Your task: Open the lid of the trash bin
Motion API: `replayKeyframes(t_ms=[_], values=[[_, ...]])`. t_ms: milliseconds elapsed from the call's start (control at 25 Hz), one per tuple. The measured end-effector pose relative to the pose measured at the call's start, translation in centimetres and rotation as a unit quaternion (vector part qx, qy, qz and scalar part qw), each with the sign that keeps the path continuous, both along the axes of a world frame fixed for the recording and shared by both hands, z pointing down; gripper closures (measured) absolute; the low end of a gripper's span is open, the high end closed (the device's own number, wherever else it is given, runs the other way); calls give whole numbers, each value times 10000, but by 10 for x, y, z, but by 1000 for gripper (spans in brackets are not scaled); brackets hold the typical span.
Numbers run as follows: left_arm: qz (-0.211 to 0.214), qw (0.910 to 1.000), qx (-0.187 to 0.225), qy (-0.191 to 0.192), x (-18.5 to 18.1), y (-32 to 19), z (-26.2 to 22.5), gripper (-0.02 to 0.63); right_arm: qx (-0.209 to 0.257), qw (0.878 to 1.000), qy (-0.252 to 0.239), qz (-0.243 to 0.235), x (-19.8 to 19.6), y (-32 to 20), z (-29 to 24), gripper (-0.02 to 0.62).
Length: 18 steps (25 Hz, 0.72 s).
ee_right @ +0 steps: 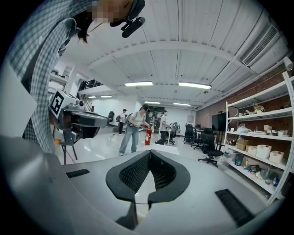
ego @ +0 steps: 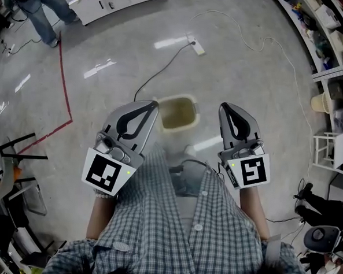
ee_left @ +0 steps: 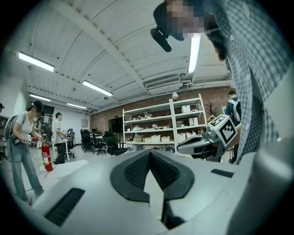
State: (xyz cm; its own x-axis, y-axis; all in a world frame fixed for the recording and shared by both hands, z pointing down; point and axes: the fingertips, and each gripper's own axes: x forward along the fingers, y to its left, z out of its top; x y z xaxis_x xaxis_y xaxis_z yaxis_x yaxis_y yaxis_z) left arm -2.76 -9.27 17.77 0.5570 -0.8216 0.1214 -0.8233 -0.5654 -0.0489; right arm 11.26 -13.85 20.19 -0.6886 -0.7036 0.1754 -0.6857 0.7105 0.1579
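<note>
Glossy grey floor, red floor line, white shelving, brick wall, ceiling strip lights

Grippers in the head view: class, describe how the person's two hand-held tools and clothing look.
The left gripper and right gripper are pale grey tapering shells with black textured tongs. Each carries a white cube printed with black square markers, beside a small green light. The person wears a blue-grey and white checked shirt with buttons.

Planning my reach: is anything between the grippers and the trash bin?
Nothing visible does. The trash bin stands on the floor just ahead, between the left gripper and the right gripper, both shut and empty. A cable lies beyond the bin, off the path.
</note>
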Motion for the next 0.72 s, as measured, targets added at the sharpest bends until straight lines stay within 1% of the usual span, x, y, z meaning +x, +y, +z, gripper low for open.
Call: replayKeyframes(t_ms=[200,360,720], values=[[-6,10000,-1,25,0,1,0,607,32,9998,151,-84,-5,4,-2,575],[-6,10000,12,38,-1,3,0,608,-28,9996,264,-56,-6,6,0,575],[47,10000,-10,72,-1,10,2,607,50,9996,253,-134,-12,13,1,575]])
